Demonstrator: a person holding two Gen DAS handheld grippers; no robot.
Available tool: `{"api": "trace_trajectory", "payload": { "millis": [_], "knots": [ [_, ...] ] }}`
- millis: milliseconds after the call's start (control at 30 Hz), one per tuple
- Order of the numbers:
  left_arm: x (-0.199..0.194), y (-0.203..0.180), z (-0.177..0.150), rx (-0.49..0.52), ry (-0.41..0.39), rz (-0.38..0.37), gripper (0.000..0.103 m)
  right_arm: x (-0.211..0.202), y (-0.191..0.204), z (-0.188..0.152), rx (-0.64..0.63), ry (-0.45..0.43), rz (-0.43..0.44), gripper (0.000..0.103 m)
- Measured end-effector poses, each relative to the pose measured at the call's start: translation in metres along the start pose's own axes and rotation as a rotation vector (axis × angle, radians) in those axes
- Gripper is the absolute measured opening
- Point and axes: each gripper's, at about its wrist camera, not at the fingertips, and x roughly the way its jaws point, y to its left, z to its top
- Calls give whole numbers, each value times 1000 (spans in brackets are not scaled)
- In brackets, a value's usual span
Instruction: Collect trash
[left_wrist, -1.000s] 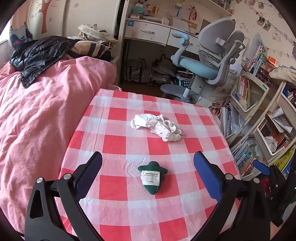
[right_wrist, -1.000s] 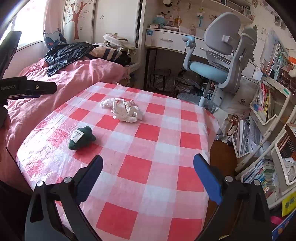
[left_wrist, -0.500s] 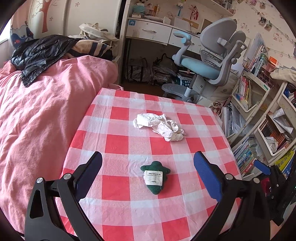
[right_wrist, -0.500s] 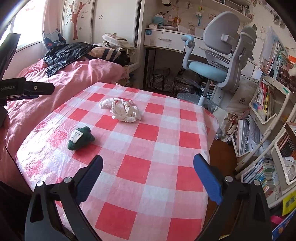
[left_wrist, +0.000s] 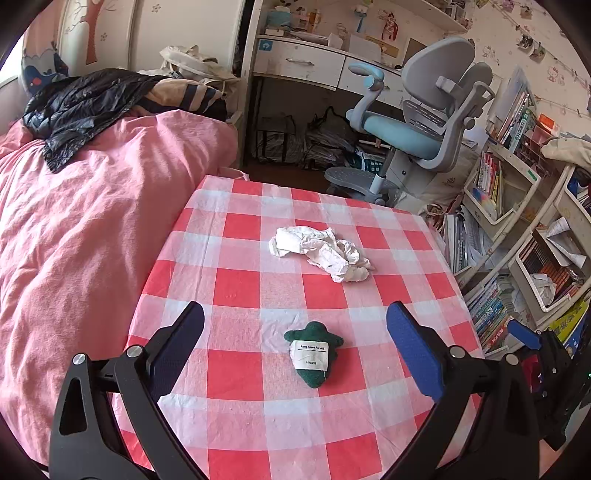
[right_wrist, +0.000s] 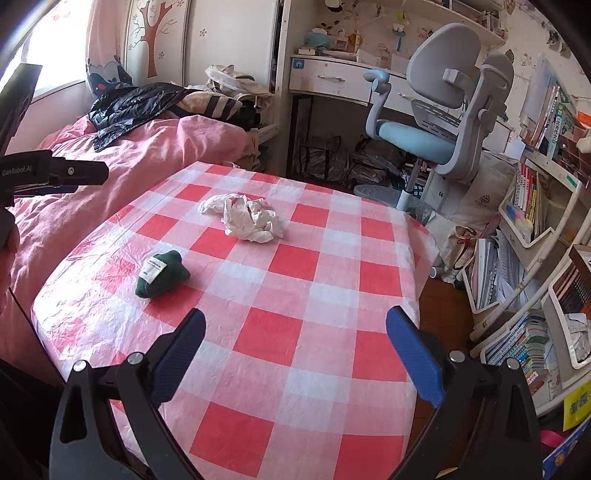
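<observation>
Left wrist view shows your left gripper (left_wrist: 295, 325) with its fingers (left_wrist: 413, 350) spread wide and holding nothing, above the checked tabletop (left_wrist: 236, 291). A small green stuffed toy (left_wrist: 313, 352) with a white label lies between them on the cloth. The crumpled white paper (left_wrist: 321, 253) sits farther out, near the middle of the tabletop, apart from the toy. Your right gripper (right_wrist: 295, 328) is likewise wide open and empty over the near part of the tabletop, with the paper (right_wrist: 247, 218) and toy (right_wrist: 160, 274) ahead to its left. A pink bed (left_wrist: 81, 221) lies just beside the tabletop.
</observation>
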Motion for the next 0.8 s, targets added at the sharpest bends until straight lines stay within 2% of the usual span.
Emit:
{"api": "trace_trajectory", "payload": {
  "millis": [800],
  "knots": [
    [2,9,-1,-4,2,10,95,0,1,0,-1,1,-1,94]
  ]
}}
